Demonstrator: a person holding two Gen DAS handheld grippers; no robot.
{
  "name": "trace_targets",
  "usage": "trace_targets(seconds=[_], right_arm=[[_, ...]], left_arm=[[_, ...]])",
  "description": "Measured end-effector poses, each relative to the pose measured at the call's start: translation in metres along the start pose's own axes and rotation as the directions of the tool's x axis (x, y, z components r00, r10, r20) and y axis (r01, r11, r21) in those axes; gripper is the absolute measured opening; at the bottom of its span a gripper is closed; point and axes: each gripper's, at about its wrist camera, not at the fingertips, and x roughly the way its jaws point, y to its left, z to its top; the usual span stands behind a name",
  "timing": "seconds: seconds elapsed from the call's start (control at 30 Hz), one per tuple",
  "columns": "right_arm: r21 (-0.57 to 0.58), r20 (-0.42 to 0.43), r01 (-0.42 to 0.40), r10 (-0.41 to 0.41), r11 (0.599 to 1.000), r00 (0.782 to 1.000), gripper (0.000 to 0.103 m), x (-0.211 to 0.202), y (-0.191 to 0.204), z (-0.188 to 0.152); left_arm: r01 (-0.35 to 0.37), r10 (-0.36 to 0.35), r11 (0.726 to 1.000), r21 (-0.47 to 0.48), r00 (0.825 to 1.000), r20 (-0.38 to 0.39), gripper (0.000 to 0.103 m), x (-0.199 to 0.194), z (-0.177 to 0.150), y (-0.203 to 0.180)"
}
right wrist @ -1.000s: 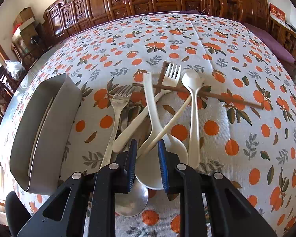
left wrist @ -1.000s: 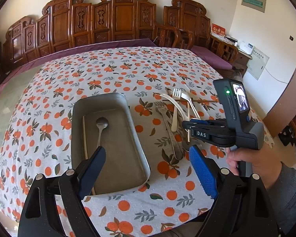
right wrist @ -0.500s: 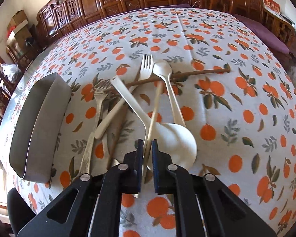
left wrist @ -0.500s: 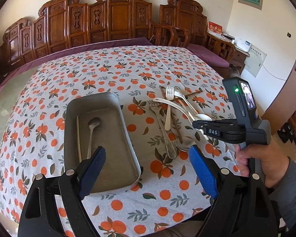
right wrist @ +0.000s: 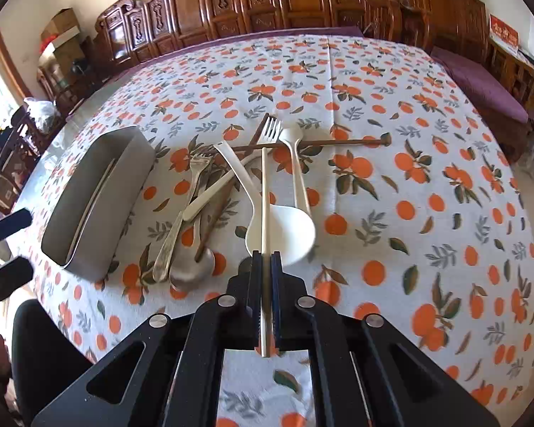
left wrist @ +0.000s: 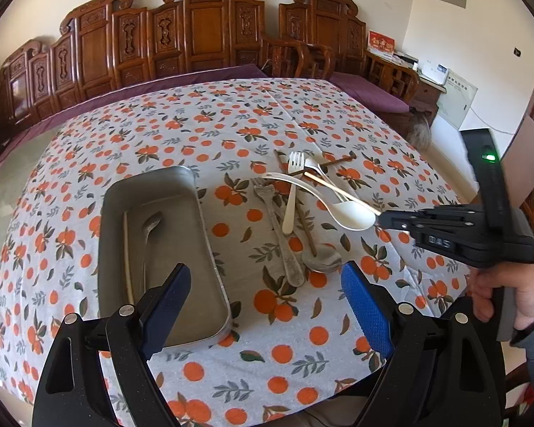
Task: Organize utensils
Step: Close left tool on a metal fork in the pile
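Observation:
My right gripper is shut on a pale chopstick and holds it lifted above the utensil pile; it also shows in the left wrist view, where the chopstick sticks out to the left. The pile holds a large white spoon, a white fork, a small white spoon, a metal fork, a metal spoon and brown chopsticks. A metal tray holds a metal spoon and a pale chopstick. My left gripper is open and empty over the tray's near end.
The table has an orange-print cloth. Carved wooden chairs stand behind it. The table's near edge is close below my grippers. The tray also shows at the left of the right wrist view.
My right gripper has closed on the pale chopstick and lifted it out of the pile, pulling back. The left gripper has risen and pulled back a little.

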Motion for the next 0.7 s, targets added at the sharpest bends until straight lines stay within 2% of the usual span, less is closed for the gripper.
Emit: trace_targets(seconds=[0.37, 0.47, 0.7], right_arm=[[0.015, 0.055, -0.017, 0.016, 1.000, 0.998, 0.006, -0.023, -0.028, -0.008], [0.022, 0.065, -0.017, 0.016, 1.000, 0.998, 0.006, -0.026, -0.034, -0.007], [0.039, 0.094, -0.041, 0.037, 0.998, 0.995, 0.006, -0.034, -0.040, -0.004]], left_arm=[[-0.020, 0.022, 0.999, 0.034, 0.999, -0.041, 0.081, 0.033, 0.012, -0.021], [-0.015, 0.018, 0.999, 0.045, 0.998, -0.062, 0.076, 0.047, 0.017, -0.026], [-0.031, 0.038, 0.998, 0.047, 0.986, -0.161, 0.056, 0.095, 0.027, -0.025]])
